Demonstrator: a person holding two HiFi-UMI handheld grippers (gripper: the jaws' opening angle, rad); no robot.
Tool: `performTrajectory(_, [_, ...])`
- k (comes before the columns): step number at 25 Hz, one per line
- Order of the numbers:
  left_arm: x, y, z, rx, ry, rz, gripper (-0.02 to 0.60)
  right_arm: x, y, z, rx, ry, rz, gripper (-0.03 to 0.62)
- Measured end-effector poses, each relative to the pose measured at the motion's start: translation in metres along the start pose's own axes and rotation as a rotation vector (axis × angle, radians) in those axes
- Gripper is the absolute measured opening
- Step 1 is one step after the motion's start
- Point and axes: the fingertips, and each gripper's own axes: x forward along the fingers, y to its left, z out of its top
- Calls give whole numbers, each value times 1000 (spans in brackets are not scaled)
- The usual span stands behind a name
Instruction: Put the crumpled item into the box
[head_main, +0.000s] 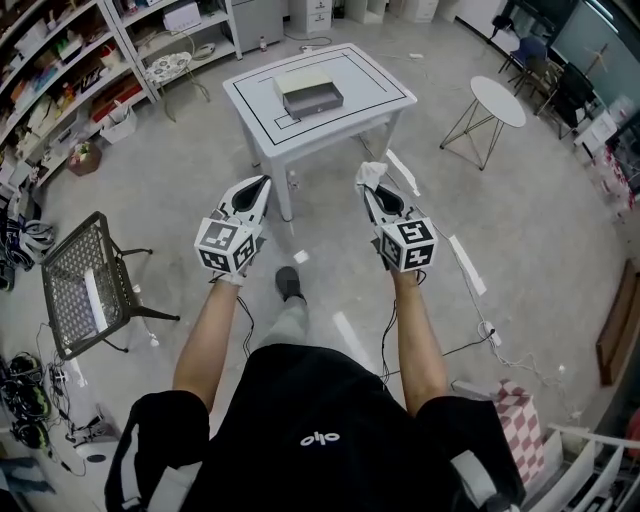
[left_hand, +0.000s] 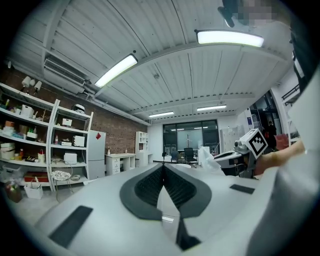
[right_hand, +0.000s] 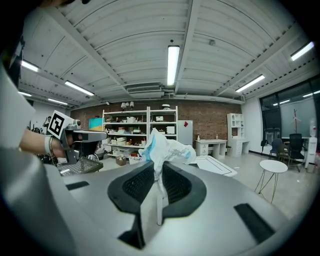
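Note:
A crumpled white item (right_hand: 167, 150) with light blue marks is pinched in my right gripper (right_hand: 159, 165), which is shut on it; in the head view the crumpled item (head_main: 372, 174) sticks out past the right gripper (head_main: 372, 192). My left gripper (head_main: 259, 193) is shut with nothing in it, its pads (left_hand: 150, 185) pressed together. The grey open box (head_main: 311, 98) lies on the white table (head_main: 370, 82) ahead, well beyond both grippers. Both grippers are held up over the floor in front of the table.
A metal mesh chair (head_main: 85, 285) stands at the left. Shelving with supplies (head_main: 60, 70) lines the far left. A small round white side table (head_main: 497, 100) stands at the right. Cables and tape strips (head_main: 467, 265) lie on the floor.

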Motion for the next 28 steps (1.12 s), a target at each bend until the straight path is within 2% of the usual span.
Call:
performTrajectory(15, [164, 159, -7, -33, 21, -53, 5, 201, -90, 49, -4, 28, -26, 60])
performTrajectory(23, [221, 239, -15, -41, 42, -63, 5, 296, -116, 66, 2, 35, -30, 60])
performTrajectory(28, [247, 271, -18, -49, 45, -77, 5, 332, -125, 72, 7, 41, -40, 60])
